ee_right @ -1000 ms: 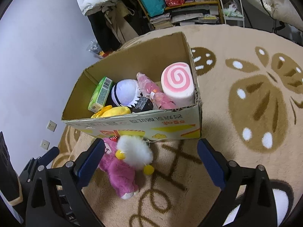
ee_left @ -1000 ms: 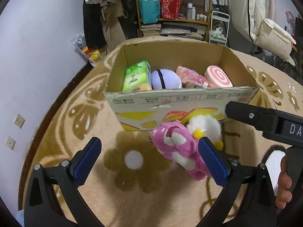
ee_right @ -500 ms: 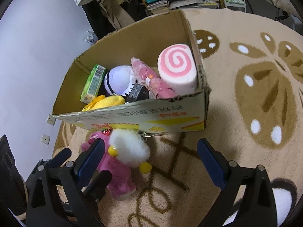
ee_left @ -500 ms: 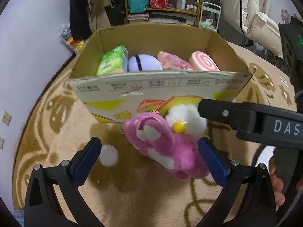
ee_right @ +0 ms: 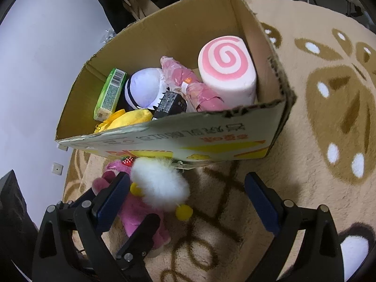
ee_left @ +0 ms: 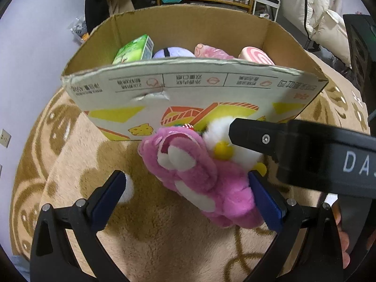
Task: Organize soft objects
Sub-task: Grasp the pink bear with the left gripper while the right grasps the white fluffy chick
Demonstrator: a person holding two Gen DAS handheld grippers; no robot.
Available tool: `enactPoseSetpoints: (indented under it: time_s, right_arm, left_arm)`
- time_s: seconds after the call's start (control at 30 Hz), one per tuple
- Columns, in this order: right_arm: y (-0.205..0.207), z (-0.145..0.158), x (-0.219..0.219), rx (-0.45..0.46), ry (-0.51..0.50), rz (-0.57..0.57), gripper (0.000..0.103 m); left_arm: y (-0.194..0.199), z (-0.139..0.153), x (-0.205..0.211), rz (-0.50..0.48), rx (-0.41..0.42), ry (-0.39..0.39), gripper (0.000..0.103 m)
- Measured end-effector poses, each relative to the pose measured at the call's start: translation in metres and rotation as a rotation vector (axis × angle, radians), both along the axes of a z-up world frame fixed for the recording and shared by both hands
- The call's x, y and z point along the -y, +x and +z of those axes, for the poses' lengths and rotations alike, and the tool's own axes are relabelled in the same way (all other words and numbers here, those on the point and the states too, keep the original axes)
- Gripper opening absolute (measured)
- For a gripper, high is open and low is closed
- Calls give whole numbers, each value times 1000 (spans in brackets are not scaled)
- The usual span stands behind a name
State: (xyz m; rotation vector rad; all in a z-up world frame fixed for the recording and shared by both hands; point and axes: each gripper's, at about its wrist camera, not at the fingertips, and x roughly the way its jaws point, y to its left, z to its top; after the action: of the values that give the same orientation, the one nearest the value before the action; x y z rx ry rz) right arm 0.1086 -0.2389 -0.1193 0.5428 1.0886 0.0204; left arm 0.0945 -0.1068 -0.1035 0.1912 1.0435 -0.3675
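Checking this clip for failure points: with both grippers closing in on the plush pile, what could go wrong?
The pink plush bear and fluffy white plush chick lie pressed together against the cardboard box; one grasp may drag both. The left gripper and right gripper, both open, crowd one spot and may collide.

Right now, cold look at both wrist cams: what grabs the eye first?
The pink plush bear on the patterned rug, lying against the front wall of the cardboard box, with a fluffy white toy beside it. The open left gripper brackets the bear, and the open right gripper hangs over the white toy. In the box, a pink swirl roll cushion stands out at the right end.
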Motion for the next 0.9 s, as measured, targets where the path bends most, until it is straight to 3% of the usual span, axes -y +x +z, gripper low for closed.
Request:
enactPoseSetpoints:
  time_s: [0.37, 0.47, 0.6, 0.8, 0.9]
  right_arm:
    - [16, -18, -11, -39, 50, 43, 88]
    - [23, -22, -13, -43, 71, 56, 76]
    - [29, -30, -18, -55, 109, 70, 44]
    - [23, -29, -18, -46, 81, 68, 40]
    - [18, -28, -17, -44, 79, 56, 38]
  left_arm:
    - [0, -7, -7, 32, -26, -23, 103]
    - [0, -6, -7, 36, -31, -21, 103]
    - [0, -7, -9, 38, -39, -22, 103]
    - [3, -13, -11, 29, -45, -19, 101]
    - [3, -17, -10, 28, -62, -33, 94]
